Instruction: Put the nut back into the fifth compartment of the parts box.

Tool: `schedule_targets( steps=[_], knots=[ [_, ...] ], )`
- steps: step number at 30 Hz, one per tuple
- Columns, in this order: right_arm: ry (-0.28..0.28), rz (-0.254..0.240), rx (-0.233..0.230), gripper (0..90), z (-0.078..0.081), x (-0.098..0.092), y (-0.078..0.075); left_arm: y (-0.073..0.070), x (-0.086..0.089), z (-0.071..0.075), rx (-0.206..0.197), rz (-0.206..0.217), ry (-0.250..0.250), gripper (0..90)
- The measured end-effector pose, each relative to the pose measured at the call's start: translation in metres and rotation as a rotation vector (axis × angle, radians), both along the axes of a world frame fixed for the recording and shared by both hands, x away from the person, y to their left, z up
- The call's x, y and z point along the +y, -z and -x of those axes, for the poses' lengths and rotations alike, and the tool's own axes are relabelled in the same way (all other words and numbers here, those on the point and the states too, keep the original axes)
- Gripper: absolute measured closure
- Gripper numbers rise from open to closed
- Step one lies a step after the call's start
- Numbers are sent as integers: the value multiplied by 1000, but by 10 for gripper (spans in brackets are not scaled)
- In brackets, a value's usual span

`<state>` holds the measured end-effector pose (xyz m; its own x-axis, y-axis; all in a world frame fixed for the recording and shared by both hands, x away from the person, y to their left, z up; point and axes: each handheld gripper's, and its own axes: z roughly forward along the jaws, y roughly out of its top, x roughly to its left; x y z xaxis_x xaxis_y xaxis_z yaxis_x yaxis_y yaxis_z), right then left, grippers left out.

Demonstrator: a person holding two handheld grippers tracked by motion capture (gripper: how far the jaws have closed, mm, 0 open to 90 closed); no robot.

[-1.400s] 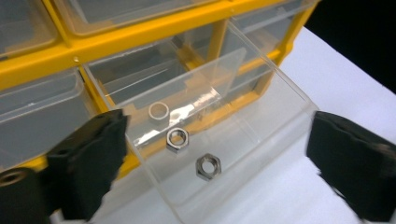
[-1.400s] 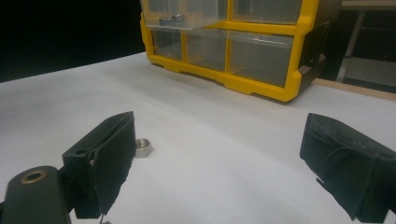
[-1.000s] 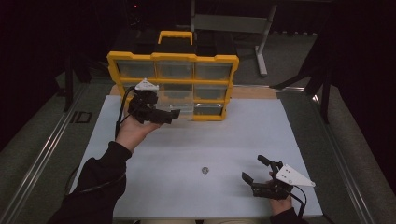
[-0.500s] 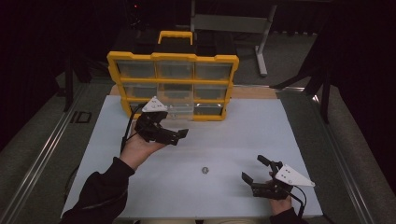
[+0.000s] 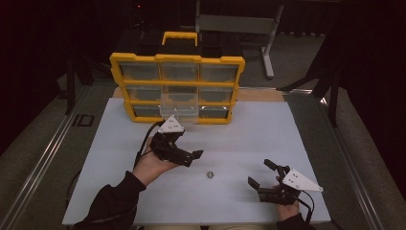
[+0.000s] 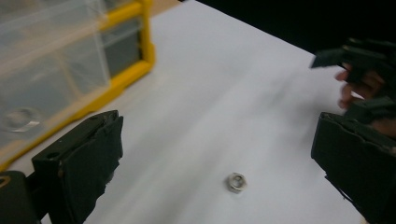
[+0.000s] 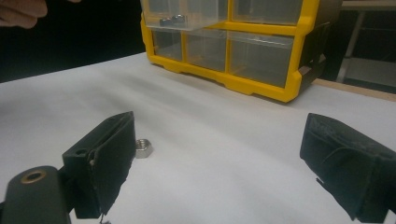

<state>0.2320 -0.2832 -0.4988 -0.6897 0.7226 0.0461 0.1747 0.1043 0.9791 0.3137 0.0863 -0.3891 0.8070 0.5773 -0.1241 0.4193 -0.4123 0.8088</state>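
A small metal hex nut (image 5: 209,175) (image 6: 236,182) (image 7: 144,148) lies on the white table, between my two grippers. My left gripper (image 5: 190,158) (image 6: 215,137) hovers just left of and above the nut, open, nothing between its jaws. My right gripper (image 5: 258,173) (image 7: 217,133) rests near the front right edge, open and empty, pointing at the nut. A yellow organizer (image 5: 177,59) (image 6: 128,74) (image 7: 275,91) with clear drawers stands at the back. Its lower middle drawer (image 5: 179,111) (image 7: 187,21) is pulled out and holds dark nuts (image 7: 170,19).
The white table top (image 5: 287,134) spreads around the nut. Metal rails (image 5: 43,158) run along the left side of the table. A grey stand (image 5: 268,48) sits behind the organizer. A cable (image 5: 143,141) trails from the left gripper.
My left gripper has moved from the open drawer back toward the person and to the right, nearer the nut. The right gripper has stayed put.
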Motion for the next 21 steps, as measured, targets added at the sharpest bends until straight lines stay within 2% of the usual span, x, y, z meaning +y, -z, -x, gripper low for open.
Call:
schedule_targets(
  steps=[10, 21],
  knots=[
    [0, -2, 1, 106, 0, 0, 0, 23, -15, 6, 23, -4, 62, 24],
    [-1, -2, 0, 106, 0, 0, 0, 45, -33, 12, 30, -43, 122, 25]
  ],
)
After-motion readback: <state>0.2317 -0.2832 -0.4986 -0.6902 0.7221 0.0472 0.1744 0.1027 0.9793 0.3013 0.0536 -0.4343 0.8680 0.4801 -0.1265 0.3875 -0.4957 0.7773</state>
